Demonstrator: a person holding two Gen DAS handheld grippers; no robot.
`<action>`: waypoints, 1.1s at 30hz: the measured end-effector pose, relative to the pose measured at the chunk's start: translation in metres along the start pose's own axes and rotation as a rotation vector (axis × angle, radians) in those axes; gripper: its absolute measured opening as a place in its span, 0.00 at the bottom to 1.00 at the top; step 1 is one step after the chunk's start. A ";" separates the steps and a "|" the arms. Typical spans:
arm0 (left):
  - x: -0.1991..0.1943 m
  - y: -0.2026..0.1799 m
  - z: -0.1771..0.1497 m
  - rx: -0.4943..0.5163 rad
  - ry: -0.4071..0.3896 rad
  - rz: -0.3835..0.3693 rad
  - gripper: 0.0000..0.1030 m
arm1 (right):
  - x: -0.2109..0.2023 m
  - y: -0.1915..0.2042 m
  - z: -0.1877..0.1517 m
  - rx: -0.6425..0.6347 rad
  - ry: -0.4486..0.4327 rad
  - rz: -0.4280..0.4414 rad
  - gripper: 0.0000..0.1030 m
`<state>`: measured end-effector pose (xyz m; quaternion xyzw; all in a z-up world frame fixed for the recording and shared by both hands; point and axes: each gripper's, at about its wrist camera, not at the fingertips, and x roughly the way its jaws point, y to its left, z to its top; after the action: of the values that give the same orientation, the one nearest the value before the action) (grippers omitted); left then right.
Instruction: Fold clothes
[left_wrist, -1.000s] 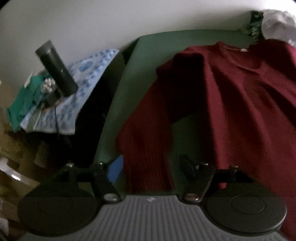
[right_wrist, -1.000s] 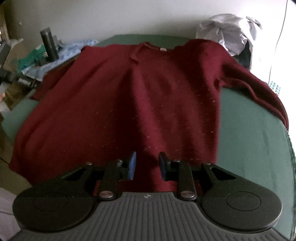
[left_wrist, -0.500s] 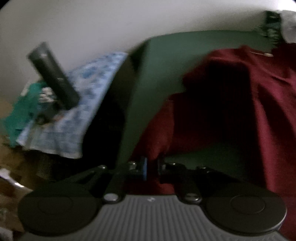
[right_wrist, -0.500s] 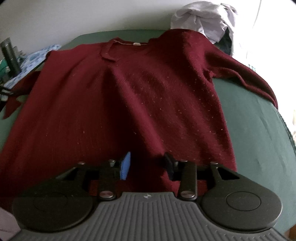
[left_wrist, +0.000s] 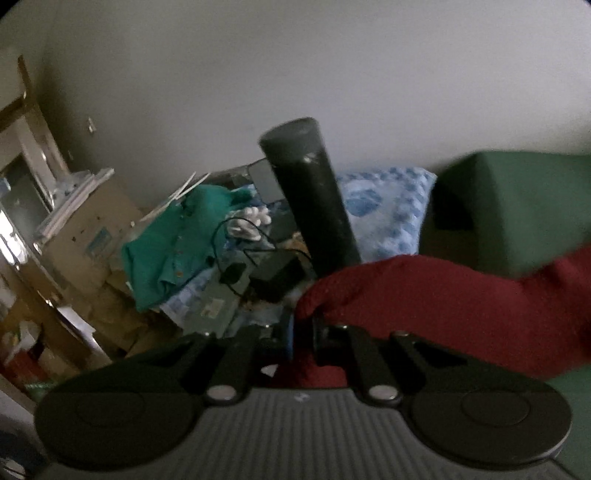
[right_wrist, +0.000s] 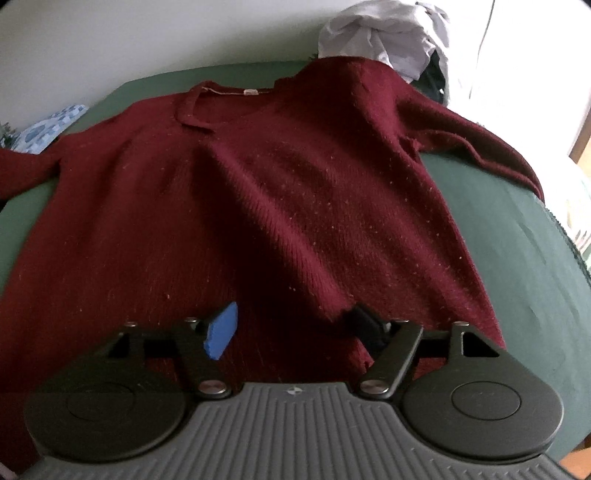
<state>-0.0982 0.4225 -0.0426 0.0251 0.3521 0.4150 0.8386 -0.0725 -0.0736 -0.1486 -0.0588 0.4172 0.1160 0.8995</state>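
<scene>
While the left gripper (left_wrist: 303, 328) pinches the cuff of the sweater's sleeve (left_wrist: 424, 299), jaws nearly together on the knit, the right gripper (right_wrist: 291, 321) has just been opening and stands spread over the hem, nothing between its pads. Past the cuff stand a dark cylinder (left_wrist: 310, 199), a green shirt (left_wrist: 173, 240) and a blue cloth (left_wrist: 388, 206). The sweater (right_wrist: 277, 206) lies flat on the green table (right_wrist: 535, 240), collar at the far end, long axis running away from the right gripper; a white heap (right_wrist: 388, 33) sits beyond.

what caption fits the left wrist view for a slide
Left gripper shut on the maroon sweater's sleeve, lifted beside a dark cylinder.
</scene>
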 end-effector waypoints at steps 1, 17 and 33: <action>0.004 0.003 0.002 -0.010 0.004 0.001 0.09 | 0.001 0.001 0.001 0.001 0.005 -0.003 0.71; 0.019 -0.002 0.021 -0.070 0.010 -0.086 0.09 | -0.008 0.009 0.026 0.024 -0.046 0.131 0.20; -0.051 -0.070 0.046 -0.070 -0.043 -0.259 0.09 | 0.022 0.070 0.041 -0.206 -0.002 0.440 0.36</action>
<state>-0.0432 0.3515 -0.0020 -0.0409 0.3194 0.3148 0.8929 -0.0467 0.0055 -0.1398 -0.0580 0.4048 0.3512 0.8423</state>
